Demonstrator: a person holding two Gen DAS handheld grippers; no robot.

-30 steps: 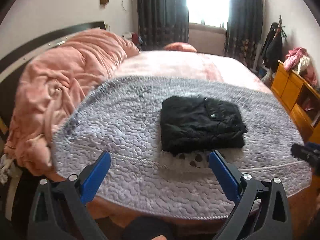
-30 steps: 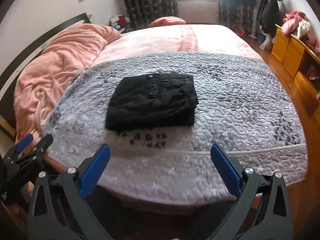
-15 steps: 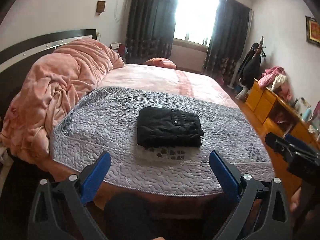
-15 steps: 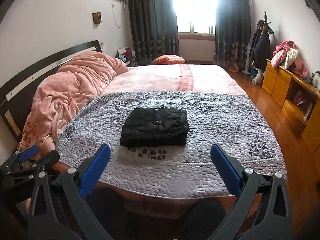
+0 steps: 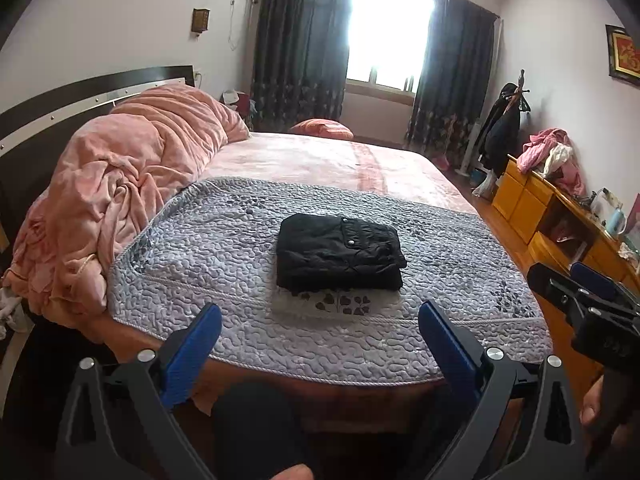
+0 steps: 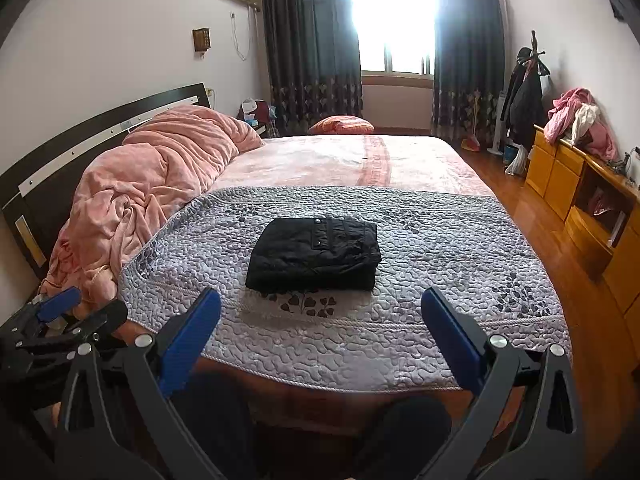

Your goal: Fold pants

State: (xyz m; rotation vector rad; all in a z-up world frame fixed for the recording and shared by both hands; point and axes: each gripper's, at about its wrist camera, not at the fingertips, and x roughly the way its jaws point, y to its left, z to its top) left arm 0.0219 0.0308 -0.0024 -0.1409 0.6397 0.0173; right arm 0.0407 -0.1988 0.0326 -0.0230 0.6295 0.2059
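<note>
Black pants (image 5: pixel 338 256) (image 6: pixel 314 254) lie folded into a compact rectangle on a grey quilt (image 5: pixel 208 248) (image 6: pixel 440 248), near the quilt's front edge and about midway between its side edges. The left gripper (image 5: pixel 320 340) and right gripper (image 6: pixel 320 328) hang off the bed's front edge, well apart from the pants, each with its blue-padded fingers spread wide and holding nothing. A rumpled pink duvet (image 5: pixel 120 184) (image 6: pixel 152 176) is heaped along the bed's left side against the headboard.
</note>
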